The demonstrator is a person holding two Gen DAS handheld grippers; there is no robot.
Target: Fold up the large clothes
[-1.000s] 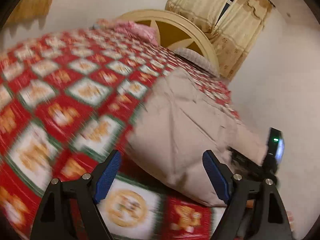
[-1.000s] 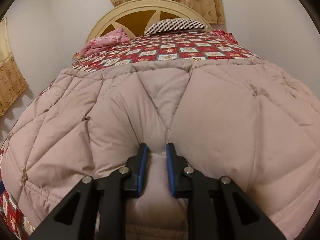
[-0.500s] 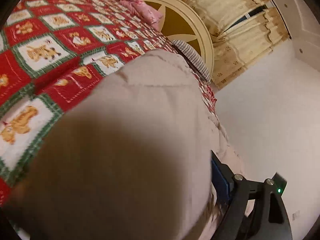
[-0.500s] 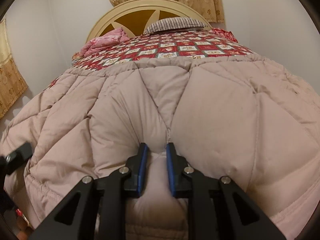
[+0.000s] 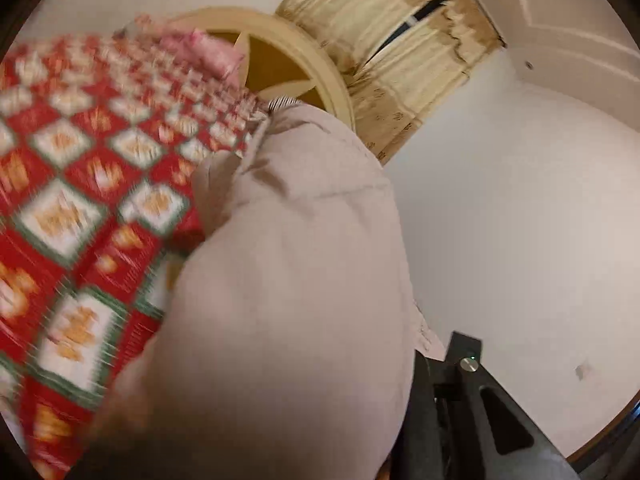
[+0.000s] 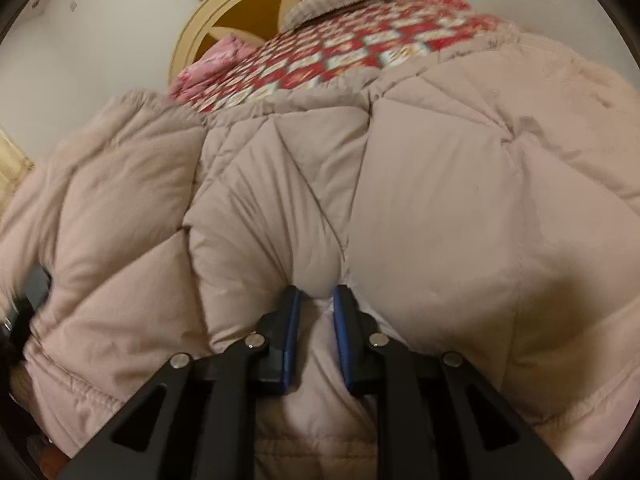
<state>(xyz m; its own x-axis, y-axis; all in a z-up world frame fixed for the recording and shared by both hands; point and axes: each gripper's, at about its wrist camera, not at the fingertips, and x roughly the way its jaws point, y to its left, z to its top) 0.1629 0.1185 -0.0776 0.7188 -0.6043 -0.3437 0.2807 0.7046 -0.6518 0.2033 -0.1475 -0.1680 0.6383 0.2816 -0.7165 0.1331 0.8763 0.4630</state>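
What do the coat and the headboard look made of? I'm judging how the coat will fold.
Coat: matte beige woven shell, probably padded, going by puffy stitched panels. Headboard: cream-painted rim with smooth mustard panels, likely wood, though unclear.

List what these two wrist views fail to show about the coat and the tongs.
- Left wrist view: the puffy coat covers the left tongs' tips, so their grip is unseen.
- Same view: the bedspread is motion-blurred, its figures unreadable.
- Right wrist view: right tongs pinch the coat; its lower hem is cut off.
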